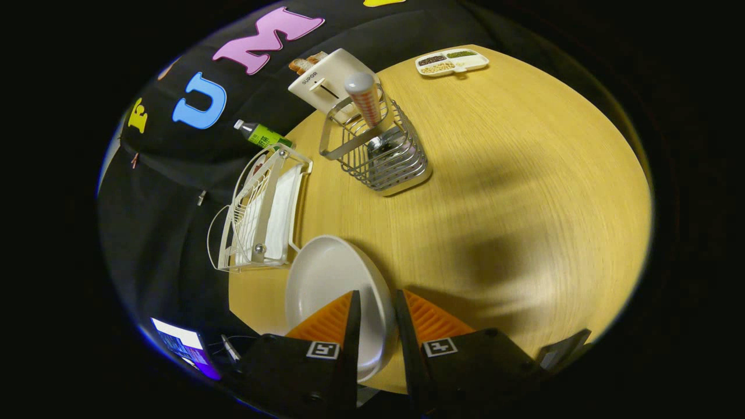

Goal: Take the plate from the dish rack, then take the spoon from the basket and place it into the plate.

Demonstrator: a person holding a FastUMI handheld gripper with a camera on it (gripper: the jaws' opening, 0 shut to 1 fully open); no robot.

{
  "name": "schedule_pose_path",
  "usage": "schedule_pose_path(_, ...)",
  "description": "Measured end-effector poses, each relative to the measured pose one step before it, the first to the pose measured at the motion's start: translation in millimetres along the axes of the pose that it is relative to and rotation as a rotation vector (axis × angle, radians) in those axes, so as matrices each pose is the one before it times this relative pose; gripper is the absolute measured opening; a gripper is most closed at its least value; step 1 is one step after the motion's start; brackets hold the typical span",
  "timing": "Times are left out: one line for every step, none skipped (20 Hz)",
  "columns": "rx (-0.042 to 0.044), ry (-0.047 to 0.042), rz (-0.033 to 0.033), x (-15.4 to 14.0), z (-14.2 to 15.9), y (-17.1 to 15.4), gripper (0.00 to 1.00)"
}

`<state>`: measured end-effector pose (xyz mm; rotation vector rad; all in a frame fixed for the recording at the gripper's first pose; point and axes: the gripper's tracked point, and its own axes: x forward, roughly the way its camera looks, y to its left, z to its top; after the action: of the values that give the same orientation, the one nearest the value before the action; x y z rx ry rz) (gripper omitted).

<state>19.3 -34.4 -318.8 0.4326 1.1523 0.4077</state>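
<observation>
A white plate (326, 279) sits between my fingers by its rim, just over the wooden table (524, 192), in front of the white wire dish rack (262, 215). My gripper (377, 297) is shut on the plate's right rim, one finger over its inside and the other outside it. Beyond the plate stands a metal wire basket (381, 157). A spoon with a checked handle (365, 102) stands upright in it, bowl down. The rack holds no dishes.
A white toaster (326, 81) with bread stands behind the basket. A green-labelled bottle (263, 135) lies near the rack's far end. A divided snack tray (451, 61) sits at the far table edge. A lit screen (183, 343) is off the table, left of my fingers.
</observation>
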Motion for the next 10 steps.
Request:
schedule_pose_path(-0.02788, -0.00751, 0.00727, -0.47, 2.66, -2.83, 0.43)
schedule_pose_path(-0.03942, -0.01140, 0.00775, -2.03, 2.21, -3.28, 0.51)
schedule_pose_path(-0.05015, -0.02048, -0.01101, -4.01, 4.90, -5.55, 0.67)
schedule_pose_path(-0.05100, -0.02196, -0.00105, 1.00, 2.67, -6.52, 0.82)
schedule_pose_path(-0.04549, -0.01885, -0.00877, -8.61, 8.28, -5.82, 0.98)
schedule_pose_path(-0.04081, -0.03672, -0.01037, -1.95, 8.41, -5.28, 0.99)
schedule_pose_path(-0.03645, -0.04813, -0.01102, -3.87, 12.51, -5.12, 0.98)
schedule_pose_path(-0.03066, -0.04328, -0.00959, -2.09, 12.77, -3.14, 0.98)
schedule_pose_path(-0.02386, -0.03743, 0.00014, -0.92, 10.86, -1.38, 0.98)
schedule_pose_path(-0.01403, -0.02042, 0.01289, -0.02, 6.34, 2.86, 0.98)
